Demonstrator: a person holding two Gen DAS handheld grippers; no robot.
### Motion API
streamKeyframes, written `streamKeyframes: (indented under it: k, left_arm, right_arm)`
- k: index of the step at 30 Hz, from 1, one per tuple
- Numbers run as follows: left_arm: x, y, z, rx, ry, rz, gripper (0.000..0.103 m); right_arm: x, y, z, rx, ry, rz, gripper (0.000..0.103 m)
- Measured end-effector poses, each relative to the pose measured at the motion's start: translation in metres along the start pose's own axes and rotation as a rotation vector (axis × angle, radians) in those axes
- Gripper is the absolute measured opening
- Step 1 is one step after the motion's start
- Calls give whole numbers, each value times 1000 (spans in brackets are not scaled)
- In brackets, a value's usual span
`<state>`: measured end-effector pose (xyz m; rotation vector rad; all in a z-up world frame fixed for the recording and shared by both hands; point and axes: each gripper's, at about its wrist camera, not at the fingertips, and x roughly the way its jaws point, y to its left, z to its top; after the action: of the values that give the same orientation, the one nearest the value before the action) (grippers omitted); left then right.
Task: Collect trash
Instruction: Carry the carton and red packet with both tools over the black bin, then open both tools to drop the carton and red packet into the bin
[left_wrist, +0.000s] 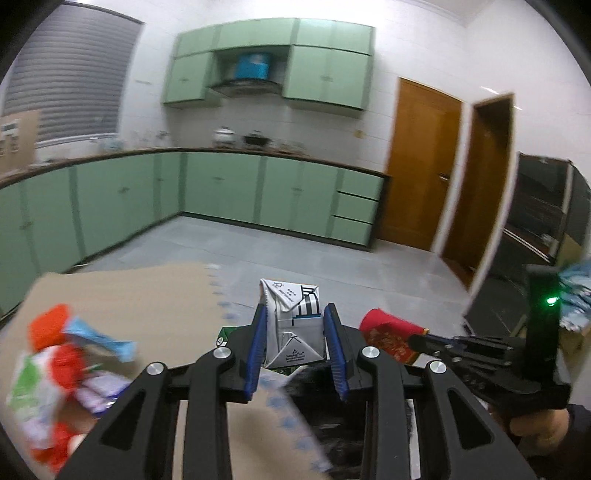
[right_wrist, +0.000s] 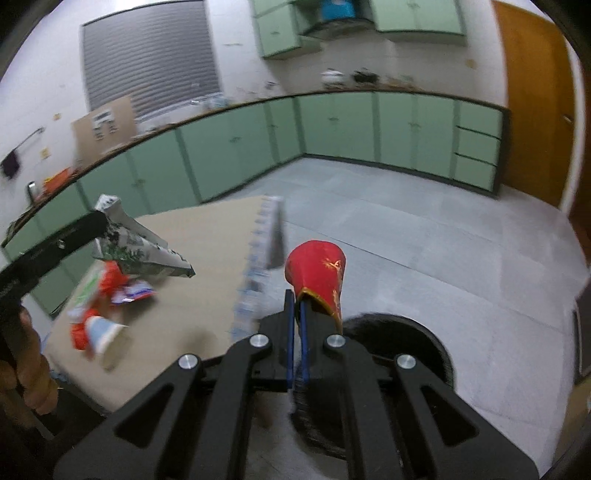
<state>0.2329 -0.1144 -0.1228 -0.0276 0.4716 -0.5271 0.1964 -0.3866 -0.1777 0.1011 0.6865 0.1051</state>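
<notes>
A green-cabineted kitchen with a grey tiled floor lay behind the cardboard-covered table (right_wrist: 192, 295), beside which a round black bin (right_wrist: 424, 332) stood below the grippers. The left gripper (left_wrist: 295, 343) was clamped on a flattened white milk carton (left_wrist: 291, 317), and the right gripper (right_wrist: 297, 325) pinched a red paper cup (right_wrist: 317, 273), both held up near the bin. Judging by the heap of wrappers (right_wrist: 110, 295) and a blue-and-white cup (right_wrist: 107, 338) on the table, most of the collecting remained.

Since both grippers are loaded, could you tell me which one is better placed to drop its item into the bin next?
Right, probably. The right gripper holds the red paper cup almost over the black bin, while the left gripper holds its flattened carton nearer the table.
</notes>
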Motion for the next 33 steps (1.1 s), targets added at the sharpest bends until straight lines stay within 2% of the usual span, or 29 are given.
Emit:
streamKeyframes:
  k: [5,8,12,13,16,22,24,26,30,33]
  left_arm:
    - [64,-47,-16,4,49,-114,31]
    - [97,-65,-31,5,88,-149,31]
    - [127,-75,-47,6,137,-173,31]
    - [135,-75,-51,-3,154,-185,31]
    - [149,-77,-56,4,178,-176,32]
    - [154,-77,-54,20,170,-164,36]
    - [159,-77,-52,17,174,-164,36]
    - [158,-77,-53,17,174,-157,36]
    - [150,-73,-51,14,167,-145,36]
    - [142,-68,-48,9,155,-134,36]
  right_arm:
    - [29,-49,-27,61,62,-64,2]
    - [48,-70,-40,82,99,-83,2]
    - [72,-85,-51,99,163,-75,2]
    - [76,-86,-53,100,174,-83,5]
    - [83,-89,-60,108,195,-86,7]
    - [79,-92,-64,131,189,-89,7]
    - [81,-96,-61,138,196,-87,10]
    - [83,-95,-58,132,198,-98,25]
    - [88,-99,-59,140,213,-97,27]
    - [95,-97,-62,118,256,-108,27]
